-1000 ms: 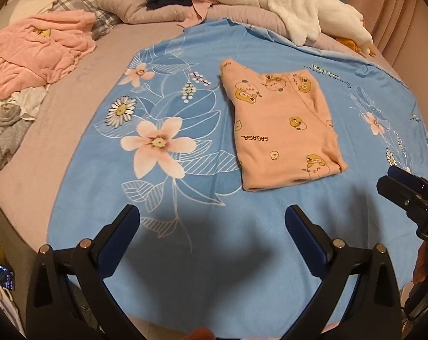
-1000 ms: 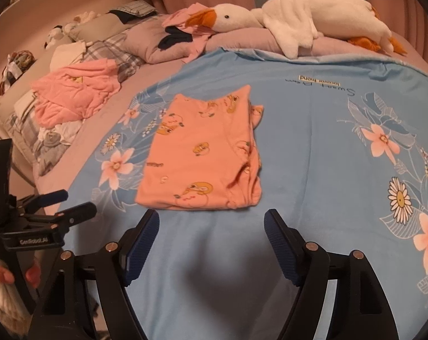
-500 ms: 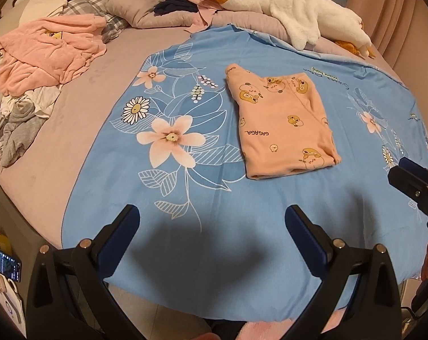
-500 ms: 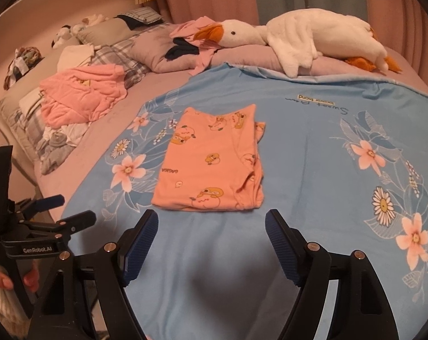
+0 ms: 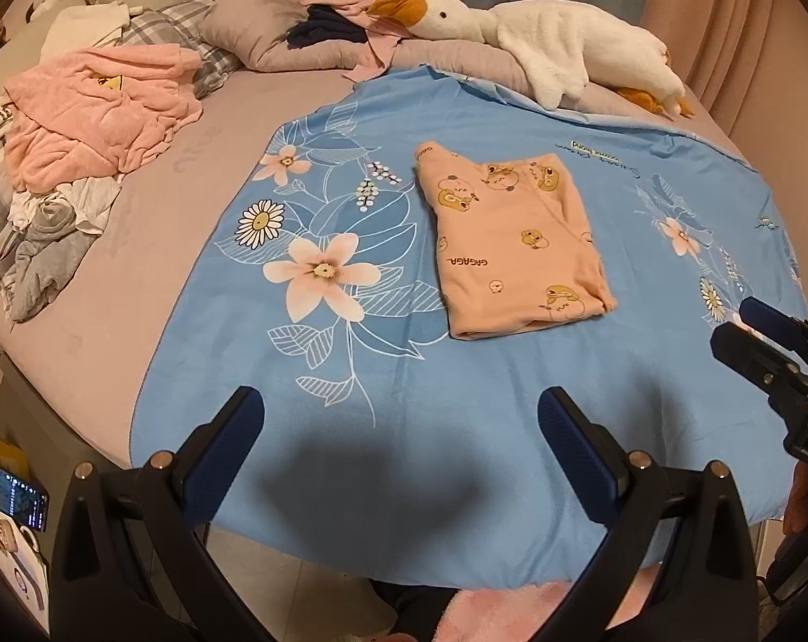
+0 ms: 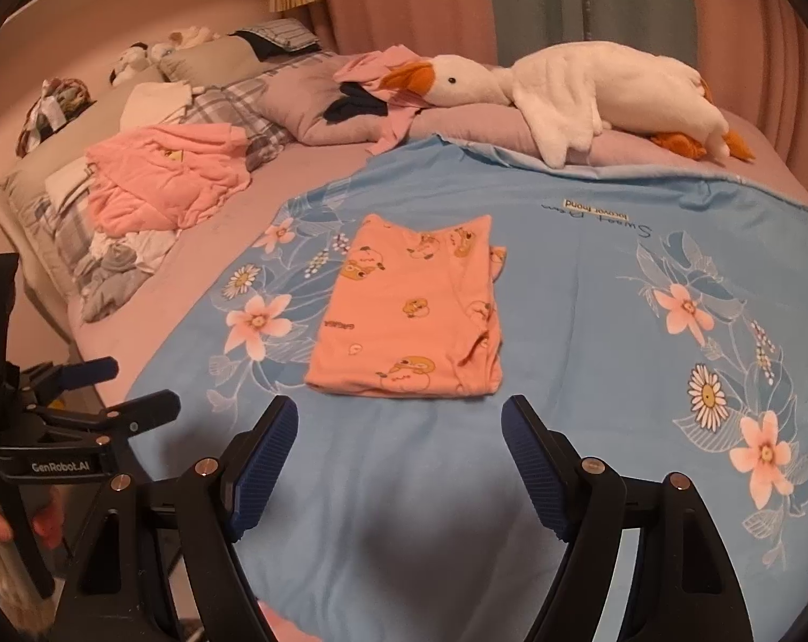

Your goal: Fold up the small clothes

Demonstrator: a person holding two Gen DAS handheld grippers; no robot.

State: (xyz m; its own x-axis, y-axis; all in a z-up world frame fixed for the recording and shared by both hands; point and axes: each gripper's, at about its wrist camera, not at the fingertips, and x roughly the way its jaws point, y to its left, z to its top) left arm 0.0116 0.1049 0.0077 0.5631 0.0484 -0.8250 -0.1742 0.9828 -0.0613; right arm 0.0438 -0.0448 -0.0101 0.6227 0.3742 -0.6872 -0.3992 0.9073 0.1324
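A small peach garment with a duck print lies folded into a flat rectangle on the blue floral sheet. My left gripper hangs open above the sheet's near edge, well short of the garment, with nothing between its blue pads. My right gripper is open too, just in front of the garment's near hem and apart from it. Each gripper shows at the side of the other's view: the right one, the left one.
A heap of pink, white and grey clothes lies on the mauve bedding at the left. A white plush goose rests on pillows at the back, beside more crumpled clothes. A phone lies below the bed's near-left edge.
Both grippers have drawn back and up from the bed, so the folded garment looks smaller and farther away. The sheet's front edge and the floor have come into the left wrist view.
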